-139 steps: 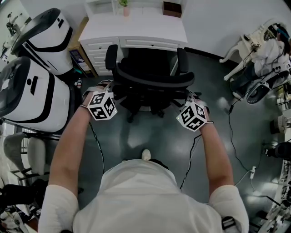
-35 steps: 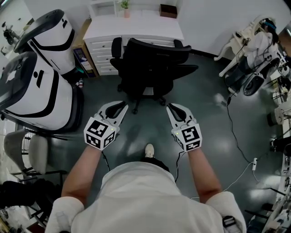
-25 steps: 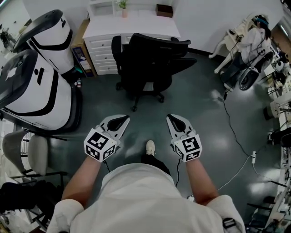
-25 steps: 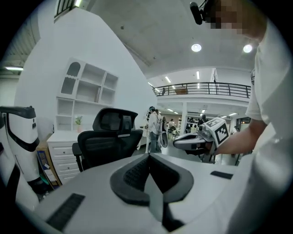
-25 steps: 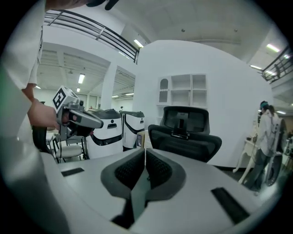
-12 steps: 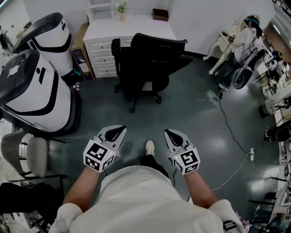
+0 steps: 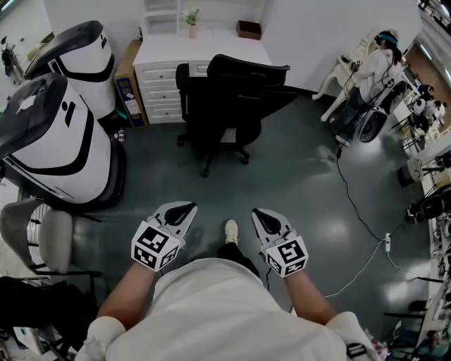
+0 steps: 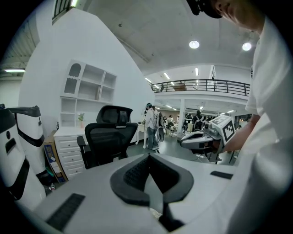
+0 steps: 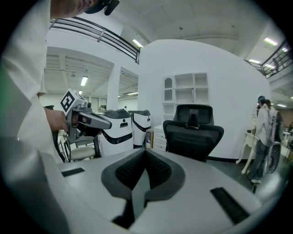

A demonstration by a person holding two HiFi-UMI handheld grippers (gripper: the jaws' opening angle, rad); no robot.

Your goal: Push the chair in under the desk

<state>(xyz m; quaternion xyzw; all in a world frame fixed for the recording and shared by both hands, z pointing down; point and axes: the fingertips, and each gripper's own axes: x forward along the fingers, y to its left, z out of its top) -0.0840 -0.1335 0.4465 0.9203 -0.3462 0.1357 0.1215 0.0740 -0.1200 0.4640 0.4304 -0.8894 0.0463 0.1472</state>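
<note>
I see bright, even overhead light; ceiling lamps [image 8: 194, 44] glare, the floor [image 7: 303, 190] shows pale reflections, and both gripper views warp toward black corners.

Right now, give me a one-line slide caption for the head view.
Black office chair at the white desk; left gripper and right gripper both shut and empty, held well short of it.

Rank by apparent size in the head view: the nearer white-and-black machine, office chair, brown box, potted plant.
1. white-and-black machine
2. office chair
3. brown box and potted plant: both small and far away, too alike to rank.
</note>
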